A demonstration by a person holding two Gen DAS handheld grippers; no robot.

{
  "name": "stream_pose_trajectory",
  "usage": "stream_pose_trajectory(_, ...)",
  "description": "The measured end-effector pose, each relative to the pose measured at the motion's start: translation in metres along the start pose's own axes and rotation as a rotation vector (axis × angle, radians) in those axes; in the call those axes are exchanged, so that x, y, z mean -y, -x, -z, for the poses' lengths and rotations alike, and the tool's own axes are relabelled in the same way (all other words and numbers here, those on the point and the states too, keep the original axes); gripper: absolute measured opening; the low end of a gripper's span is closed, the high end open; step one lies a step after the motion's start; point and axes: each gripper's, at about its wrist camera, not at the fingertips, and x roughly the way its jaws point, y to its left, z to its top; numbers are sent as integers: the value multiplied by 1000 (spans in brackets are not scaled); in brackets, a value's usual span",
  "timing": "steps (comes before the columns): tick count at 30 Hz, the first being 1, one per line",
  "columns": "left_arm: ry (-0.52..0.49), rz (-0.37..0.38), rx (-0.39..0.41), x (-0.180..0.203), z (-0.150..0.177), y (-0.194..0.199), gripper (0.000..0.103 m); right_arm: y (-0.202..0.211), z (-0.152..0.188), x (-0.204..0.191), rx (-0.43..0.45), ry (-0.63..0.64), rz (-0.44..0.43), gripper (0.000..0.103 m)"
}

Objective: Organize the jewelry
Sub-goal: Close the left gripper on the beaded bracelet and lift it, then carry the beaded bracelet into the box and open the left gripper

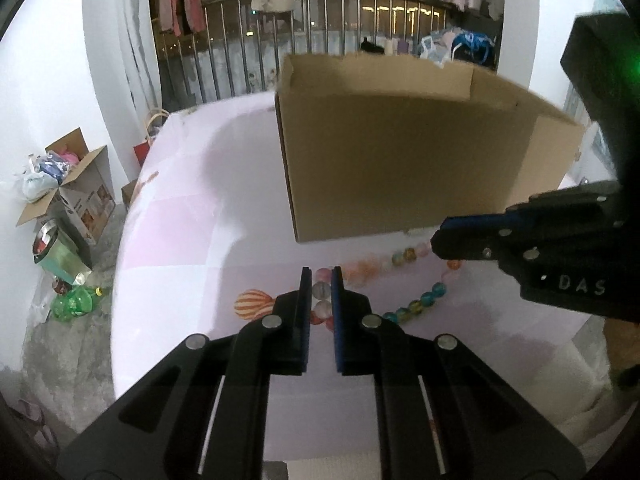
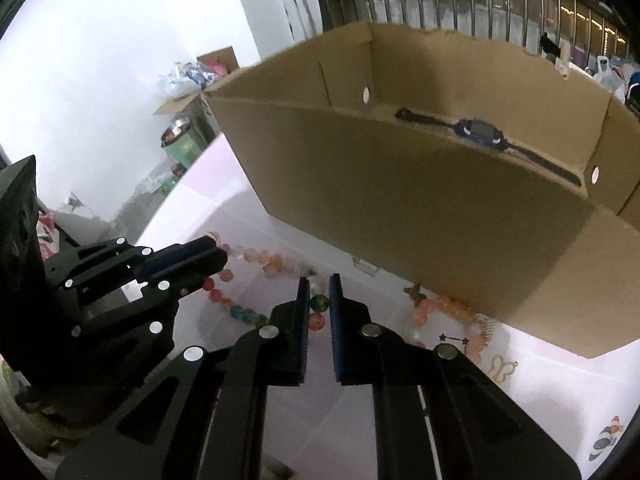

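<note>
Cardboard landmark: the cardboard box (image 2: 420, 208) is standing open-topped on the pale bench (image 1: 192, 240); every place below is being given relative to it.
Necklace: the bead necklace (image 1: 416, 304) is lying on the bench just in front of the box's near wall, its long axis running roughly along that wall.
Left tongs: the left tongs (image 1: 321, 280) are pinching pale pink beads at the end of the strand farther from the box, jaws nearly shut on them.
Right tongs: the right tongs (image 2: 319, 286) are closing on a teal-and-orange bead of the same strand, close under the box wall, jaws almost together.
Deciding relation: both tongs are gripping one strand at two points, so the box opening is lying up and beyond them; judging by this, the strand needs lifting over the near wall, and the right tongs are sitting nearer that wall.
Right view only: a dark wristwatch (image 2: 480, 132) is lying inside the box, and more orange beads (image 2: 444, 308) with small gold charms (image 2: 502, 368) are resting at the box's foot.
Left view only: the box's outer face is hiding its contents, while the necklace's loop is showing more fully.
</note>
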Motion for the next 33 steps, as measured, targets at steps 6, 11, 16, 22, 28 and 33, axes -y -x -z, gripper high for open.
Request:
stream_pose_trajectory(6, 13, 26, 80, 3, -18, 38, 8, 38, -5, -7, 83, 28, -22, 10)
stream_pose_trajectory(11, 15, 85, 186, 1, -55, 79, 8, 81, -33, -13, 203, 76, -41, 10)
stream_pose_trajectory(16, -1, 181, 233, -4, -117, 82, 8, 98, -79, 3, 248, 88, -45, 10)
stream_pose_trajectory(22, -1, 202, 63, -2, -171, 11, 8, 45, -140, 57, 24, -30, -95, 10)
stream_pose_trajectory(28, -10, 186, -137, 2, -189, -66, 8, -19, -157, 82, -200, -89, -74, 10)
stream_pose_trajectory(33, -53, 146, -225, 15, -188, -97, 9, -50, -153, 89, -316, -98, -27, 11)
